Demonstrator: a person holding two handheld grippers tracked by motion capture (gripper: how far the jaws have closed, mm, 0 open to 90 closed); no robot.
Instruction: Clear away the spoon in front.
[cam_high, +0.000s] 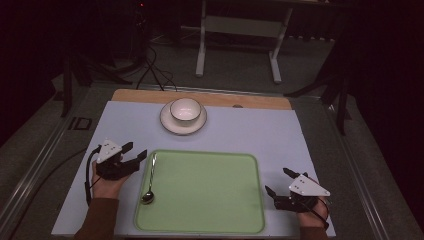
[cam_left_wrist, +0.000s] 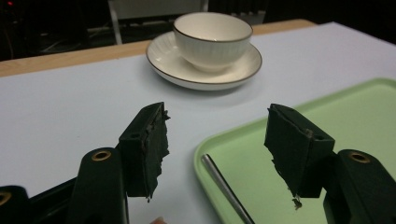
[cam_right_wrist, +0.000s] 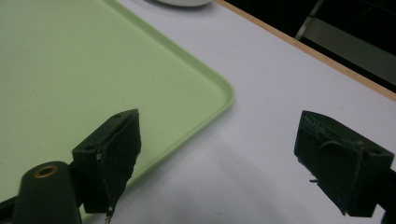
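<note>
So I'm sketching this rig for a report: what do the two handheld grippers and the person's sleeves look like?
Both the left gripper and right gripper are black, each topped by a grey three-cornered plate with small dots. Their jaws carry worn, ragged black pads, with brass-coloured rivets behind. A black cable trails from each. The sleeves are rust-brown.

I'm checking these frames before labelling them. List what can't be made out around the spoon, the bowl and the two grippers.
- Spoon: in the left gripper view the bottom edge cuts off all but a stretch of its handle.
- Bowl: its inside is hidden by its own near wall in the left gripper view; too small in the high view.
- Saucer: the top edge of the right gripper view cuts it off.
- Tray: its surface texture is too dim and small in the high view.
</note>
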